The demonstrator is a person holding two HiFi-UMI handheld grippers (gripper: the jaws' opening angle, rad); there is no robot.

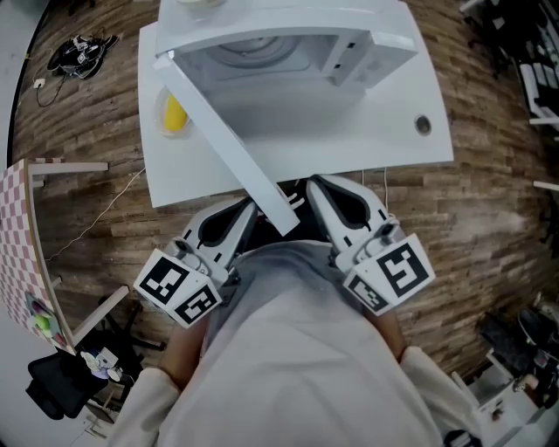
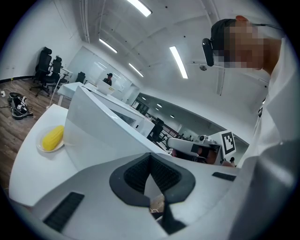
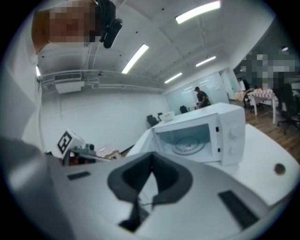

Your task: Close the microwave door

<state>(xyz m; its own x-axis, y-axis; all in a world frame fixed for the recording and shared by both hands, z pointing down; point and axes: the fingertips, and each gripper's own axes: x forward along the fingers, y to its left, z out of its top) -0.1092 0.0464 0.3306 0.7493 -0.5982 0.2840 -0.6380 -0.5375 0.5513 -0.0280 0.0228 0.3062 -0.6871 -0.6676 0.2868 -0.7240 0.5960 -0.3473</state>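
**Microwave door (image 1: 229,140), a long flat white panel, stood wide open: closing not yet begun**

In the left gripper view, the left gripper (image 2: 150,160) had its dark ribbed pads met at the tips, with nothing held between them. The right gripper (image 3: 151,158) showed the same in its own view: jaws together and empty. From the head view, both sat close against the person's body at 6 o'clock, just off the near edge of the white rectangular table (image 1: 384,131).

The microwave door ran from its hinge at 11 o'clock down to a free end lying between the two grippers. The left gripper sat at 8 o'clock of that end, just beside the door's outer face. Whether it touched the panel could not be told. The right gripper sat at 4 o'clock of it, on the inner side.

Beyond them, the boxy white microwave (image 1: 288,17) stood on the table at 12 o'clock, its cavity and glass turntable laid bare. A yellow corn cob on a small plate (image 1: 175,113) lay at 10 o'clock, near the hinge on the door's outer side.

The step in hand looked like lining up for the push. The next move probably called for the left gripper's shut jaws to be set against the outer face near the free end. They would then press toward 1 o'clock in an arc round the hinge until the latch caught. The right gripper seemed to need to keep out of that sweep.
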